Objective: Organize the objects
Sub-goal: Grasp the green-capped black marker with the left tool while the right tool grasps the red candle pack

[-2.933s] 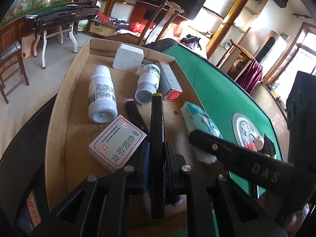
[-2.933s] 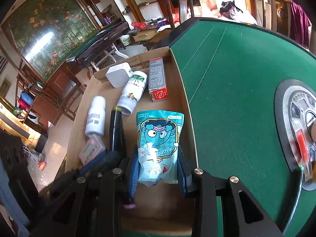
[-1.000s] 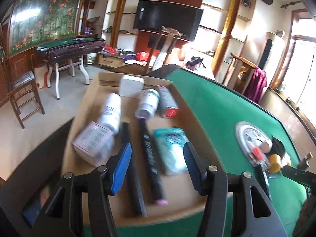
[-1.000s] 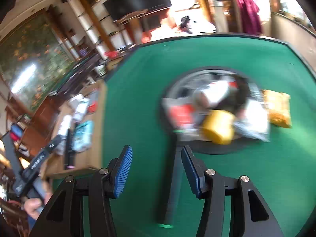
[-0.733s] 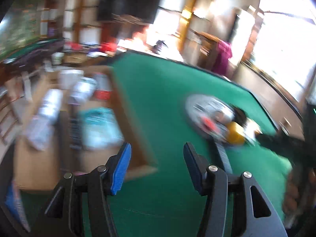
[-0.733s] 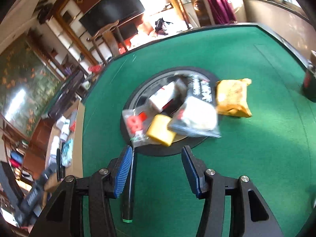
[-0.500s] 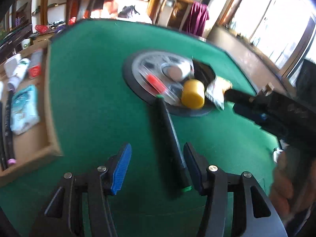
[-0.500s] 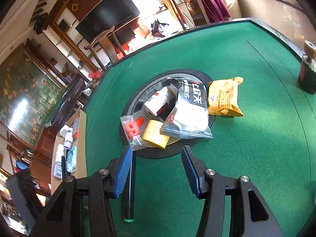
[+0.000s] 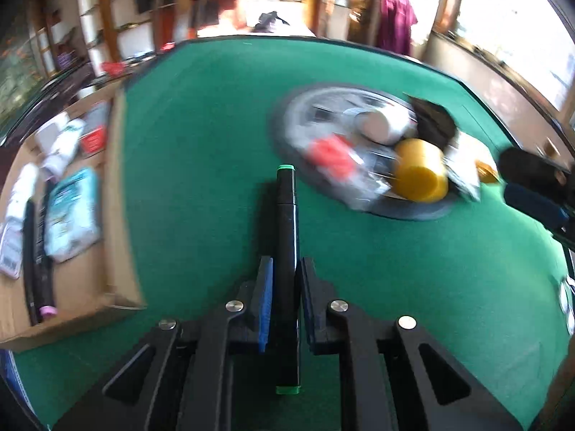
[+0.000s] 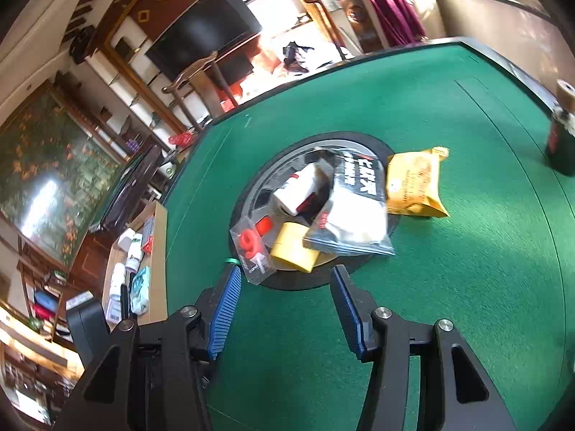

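Round tray (image 9: pixel 287 125) contents smeared, carton (image 9: pixel 118 251) items blurred

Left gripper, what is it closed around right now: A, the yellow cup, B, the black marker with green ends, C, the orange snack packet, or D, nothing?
B: the left gripper has its blue pads pressed on the black marker with green ends, above the green table.

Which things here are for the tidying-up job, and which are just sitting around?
For the job:
- black marker, clamped in the left gripper
- cardboard box of sorted things
- yellow cup, orange snack packet, red number pack
- right gripper, open

Just there:
- green table
- television
- wooden chair
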The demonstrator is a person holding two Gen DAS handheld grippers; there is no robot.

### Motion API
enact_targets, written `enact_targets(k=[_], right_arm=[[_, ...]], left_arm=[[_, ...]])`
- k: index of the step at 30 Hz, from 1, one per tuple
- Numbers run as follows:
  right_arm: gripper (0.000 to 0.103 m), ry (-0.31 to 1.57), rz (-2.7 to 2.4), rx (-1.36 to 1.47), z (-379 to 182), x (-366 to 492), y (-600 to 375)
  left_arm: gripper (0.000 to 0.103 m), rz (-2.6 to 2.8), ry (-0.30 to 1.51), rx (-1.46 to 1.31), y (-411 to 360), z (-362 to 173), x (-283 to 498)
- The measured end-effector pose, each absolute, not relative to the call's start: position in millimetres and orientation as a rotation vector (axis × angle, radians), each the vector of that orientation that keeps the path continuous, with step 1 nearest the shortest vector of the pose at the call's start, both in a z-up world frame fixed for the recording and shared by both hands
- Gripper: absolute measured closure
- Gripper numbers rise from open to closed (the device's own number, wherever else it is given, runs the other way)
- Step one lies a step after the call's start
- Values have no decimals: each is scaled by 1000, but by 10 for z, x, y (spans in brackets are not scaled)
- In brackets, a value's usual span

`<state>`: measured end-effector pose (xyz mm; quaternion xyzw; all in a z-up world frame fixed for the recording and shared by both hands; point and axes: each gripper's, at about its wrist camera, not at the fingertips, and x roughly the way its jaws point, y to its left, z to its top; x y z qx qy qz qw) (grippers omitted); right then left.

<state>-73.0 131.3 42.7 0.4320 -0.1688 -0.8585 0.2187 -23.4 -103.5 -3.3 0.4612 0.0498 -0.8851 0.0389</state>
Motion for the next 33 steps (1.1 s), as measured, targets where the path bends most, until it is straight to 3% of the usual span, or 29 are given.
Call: enact_targets(k=[18,19,21,23,26,33], right_arm=[[48,199,-2345,1257,91,-1267,-1],[51,227,-2348,1270,43,-1286,-25],[73,253,-2343,1278,-14,-1309,-47],[73,334,-2379,1266,-72,-1286,-61],[74,356,-2397,1222,-124,-1217,-25],[74,174,-2433,1204,-29,-927,393]], left_arm=[[89,-2699,218,1320,-1299,-69,-184],[89,-2700,220,1321,-1296,-67,-184],[89,-2700,224,1320,-1295,-64,-184],[89,-2699,208,1318,-1283,-59,-180],[89,-2701,207,1316,-1283,-54,-184],[89,-2747,264,1336,-1306,-42,-156]])
